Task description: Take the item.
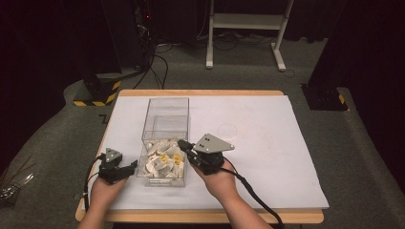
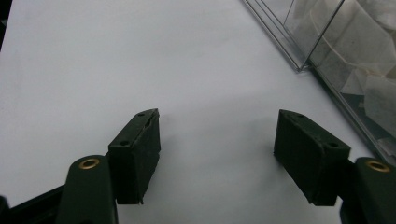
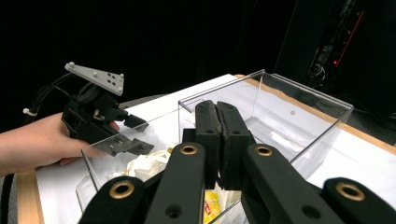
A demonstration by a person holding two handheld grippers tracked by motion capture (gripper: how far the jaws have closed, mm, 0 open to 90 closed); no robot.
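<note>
Your left gripper (image 1: 125, 170) rests on the white sheet (image 1: 267, 143) just beside the left wall of the clear plastic box (image 1: 165, 143), its 2 jaws spread wide with bare paper between them. In the left gripper view the box wall runs along the right edge, close to the right jaw but apart from it. Your right gripper (image 1: 184, 145) sits at the box's right rim, tips reaching over the edge above the contents, its 2 jaws pressed together with nothing visible between the pads. The box stands near the middle of the table (image 1: 200, 93), a little left of centre, its near half heaped with white tea bags (image 1: 160, 160) and a few yellow packets (image 1: 175, 157); the far half lies bare. A faint round clear lid (image 1: 228, 130) lies on the sheet to the right of the box, well apart from both grippers
</note>
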